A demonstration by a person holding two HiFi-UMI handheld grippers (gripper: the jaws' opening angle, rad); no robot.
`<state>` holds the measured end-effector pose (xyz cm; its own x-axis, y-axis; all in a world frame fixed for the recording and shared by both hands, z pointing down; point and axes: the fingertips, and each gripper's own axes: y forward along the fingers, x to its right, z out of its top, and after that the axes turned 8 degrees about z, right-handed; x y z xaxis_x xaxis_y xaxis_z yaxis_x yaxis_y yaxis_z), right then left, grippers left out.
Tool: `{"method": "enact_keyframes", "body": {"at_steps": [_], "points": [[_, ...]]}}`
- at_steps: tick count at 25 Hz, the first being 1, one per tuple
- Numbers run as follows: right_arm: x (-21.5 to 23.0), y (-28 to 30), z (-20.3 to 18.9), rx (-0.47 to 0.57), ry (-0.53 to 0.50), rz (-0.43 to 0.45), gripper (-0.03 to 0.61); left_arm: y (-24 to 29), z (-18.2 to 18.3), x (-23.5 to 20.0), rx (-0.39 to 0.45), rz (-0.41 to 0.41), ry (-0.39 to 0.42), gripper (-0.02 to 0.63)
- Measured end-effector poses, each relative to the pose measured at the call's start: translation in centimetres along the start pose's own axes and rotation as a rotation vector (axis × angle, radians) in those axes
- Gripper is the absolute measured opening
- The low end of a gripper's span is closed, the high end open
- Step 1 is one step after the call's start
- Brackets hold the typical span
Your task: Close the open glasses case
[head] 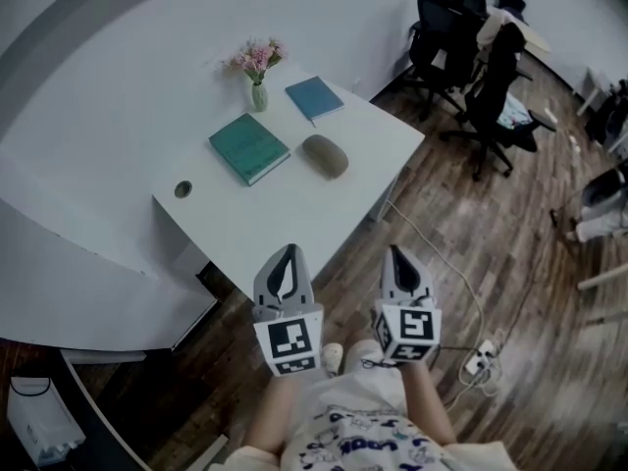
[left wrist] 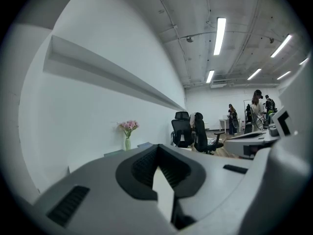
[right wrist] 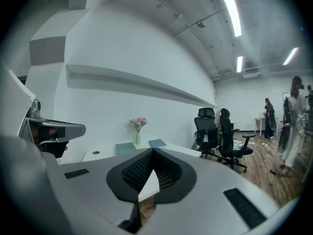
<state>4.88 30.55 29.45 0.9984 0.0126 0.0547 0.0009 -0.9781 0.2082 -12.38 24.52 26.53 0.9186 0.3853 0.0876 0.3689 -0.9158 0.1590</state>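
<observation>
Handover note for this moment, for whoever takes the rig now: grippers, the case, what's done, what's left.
Left gripper: shut, empty.
Right gripper: shut, empty.
Both are held side by side at the near corner of the table, well short of the case.
Case: on the table, right of the teal book, untouched. It is too small to tell how its lid stands.
Done: nothing.
Left: reach the case and close it.
</observation>
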Motion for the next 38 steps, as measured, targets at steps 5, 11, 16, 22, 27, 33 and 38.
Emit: {"method": "enact_keyframes", "body": {"at_steps": [5, 11, 16, 22, 27, 33, 38], "points": [[1.0, 2.5, -1.0, -0.045, -0.002, 0.007, 0.0, 2.5, -1.0, 0.2, -0.034, 0.004, -0.003, 0.0], [2.6, 7.4, -1.1, -0.057, -0.001, 0.049, 0.0, 7.2, -1.7, 0.8, -0.067, 0.021, -0.005, 0.0], [4.5, 12.7, -1.3, -0.086, 0.008, 0.114, 0.0, 12.2, -1.7, 1.3, -0.091, 0.055, -0.003, 0.0], [5.7, 19.4, -1.6, -0.173, 0.015, 0.217, 0.0, 18.3, -2.2, 1.6, -0.151, 0.113, -0.017, 0.0], [6.2, 23.8, -2.4, -0.228, 0.007, 0.307, 0.0, 22.2, -3.1, 1.9, -0.199, 0.163, -0.027, 0.0], [6.3, 27.8, -5.1, -0.319, 0.003, 0.398, 0.0, 26.0, -4.9, 1.7, -0.266, 0.214, -0.044, 0.0], [6.6, 29.8, -8.2, -0.409, -0.009, 0.434, 0.0, 28.0, -6.7, 2.2, -0.324, 0.206, -0.058, 0.0]]}}
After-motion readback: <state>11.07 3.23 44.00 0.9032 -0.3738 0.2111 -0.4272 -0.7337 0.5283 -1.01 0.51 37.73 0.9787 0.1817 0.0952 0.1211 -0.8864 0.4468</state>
